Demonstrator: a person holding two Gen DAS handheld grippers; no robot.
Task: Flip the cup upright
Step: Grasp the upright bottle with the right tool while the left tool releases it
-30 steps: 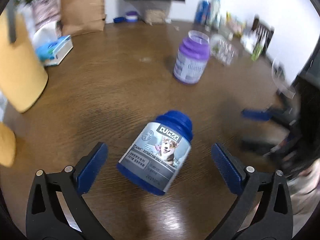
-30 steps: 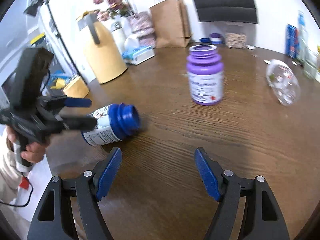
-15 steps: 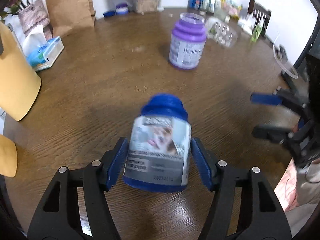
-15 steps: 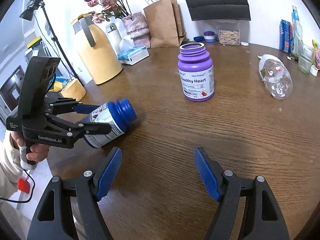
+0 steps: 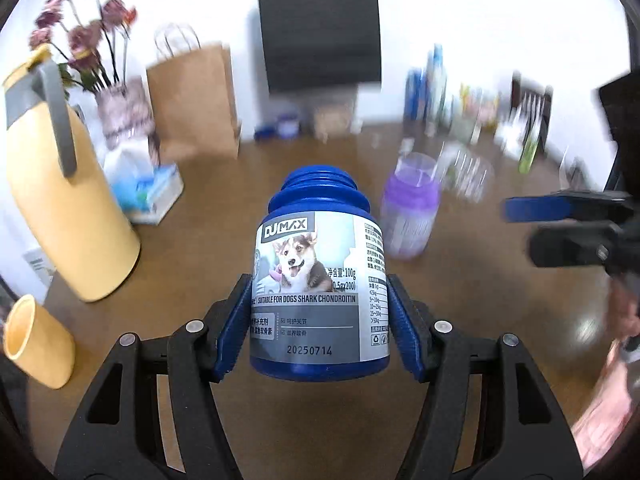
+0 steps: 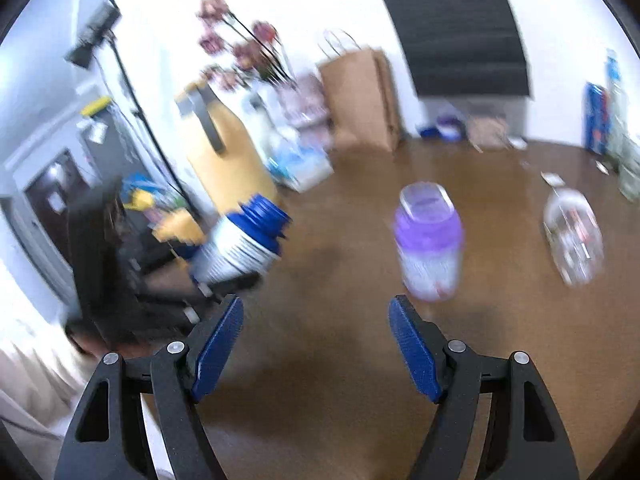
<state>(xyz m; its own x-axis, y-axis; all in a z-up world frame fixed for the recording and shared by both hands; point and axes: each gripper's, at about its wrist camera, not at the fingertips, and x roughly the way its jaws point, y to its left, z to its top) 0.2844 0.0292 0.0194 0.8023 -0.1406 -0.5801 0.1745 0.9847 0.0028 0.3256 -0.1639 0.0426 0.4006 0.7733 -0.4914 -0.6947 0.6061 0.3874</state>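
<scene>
My left gripper (image 5: 320,330) is shut on a blue supplement jar (image 5: 320,280) with a dog on its label, its open mouth up. The jar stands nearly upright between the blue pads, above the brown table. In the right wrist view the same jar (image 6: 240,244) is blurred at the left, tilted, held by the left gripper. My right gripper (image 6: 316,348) is open and empty over the table; it also shows at the right edge of the left wrist view (image 5: 560,220).
A purple jar (image 6: 428,244) stands upright mid-table, also in the left wrist view (image 5: 408,216). A clear plastic bottle (image 6: 574,236) lies on its side at the right. A yellow flask (image 5: 60,184), a yellow cup (image 5: 36,340), a tissue box (image 5: 148,192) and a paper bag (image 5: 196,100) stand at the left and back.
My left gripper closed on the blue jar lying on the table, lifted it and turned it from lying to nearly upright. The right gripper stayed open and shifted a little.
</scene>
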